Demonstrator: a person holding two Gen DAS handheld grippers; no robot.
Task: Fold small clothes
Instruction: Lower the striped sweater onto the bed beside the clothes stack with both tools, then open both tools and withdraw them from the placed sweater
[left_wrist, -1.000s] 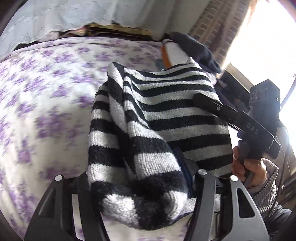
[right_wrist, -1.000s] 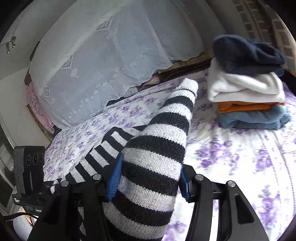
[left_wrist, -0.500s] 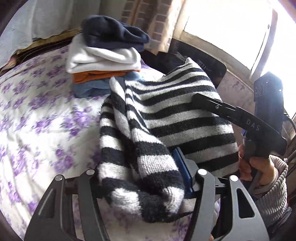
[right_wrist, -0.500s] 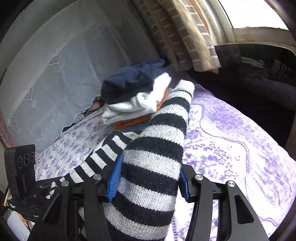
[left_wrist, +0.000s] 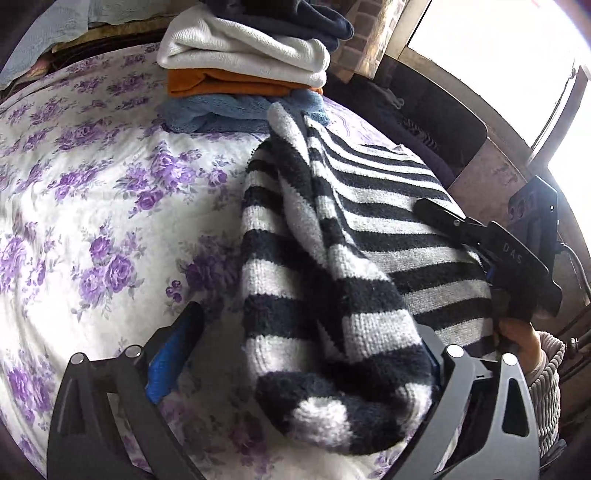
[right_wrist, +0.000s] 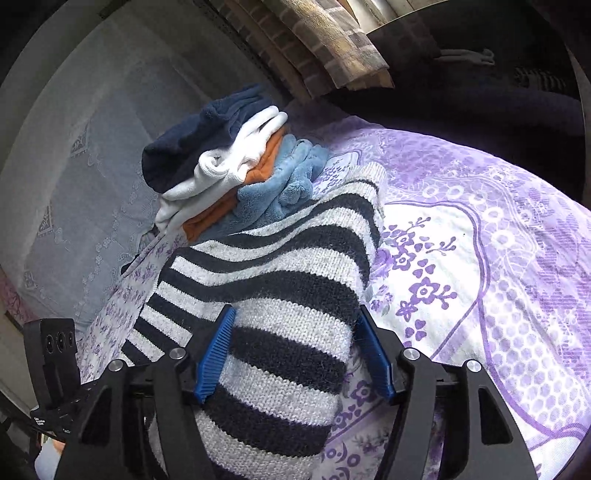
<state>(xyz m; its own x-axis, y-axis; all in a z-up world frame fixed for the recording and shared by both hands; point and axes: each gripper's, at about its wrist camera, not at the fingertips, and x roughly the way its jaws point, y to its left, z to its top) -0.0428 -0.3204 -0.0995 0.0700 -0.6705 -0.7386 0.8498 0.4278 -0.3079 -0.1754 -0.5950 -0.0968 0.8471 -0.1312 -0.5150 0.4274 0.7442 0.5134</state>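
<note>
A folded black-and-white striped sweater (left_wrist: 332, 236) lies on the flowered bed sheet (left_wrist: 92, 184), just in front of a stack of folded clothes (left_wrist: 243, 59). My left gripper (left_wrist: 306, 325) straddles its near end. Its jaws are opening, and the left blue pad (left_wrist: 173, 350) stands well clear of the knit. In the right wrist view the sweater (right_wrist: 280, 266) runs between the fingers of my right gripper (right_wrist: 297, 312). These jaws are opening too: the right pad (right_wrist: 375, 358) has come off the fabric and the left pad (right_wrist: 216, 354) barely brushes it.
The stack (right_wrist: 229, 162) holds navy, white, orange and blue pieces and touches the sweater's far end. A dark bench and a bright window lie beyond the bed's edge (left_wrist: 424, 122). A hand (left_wrist: 517, 336) in a ribbed sleeve grips the right tool.
Both grippers carried the sweater across the bed to the stack and lowered it onto the sheet. Both sets of jaws then widened, and the left pad came off the knit.
</note>
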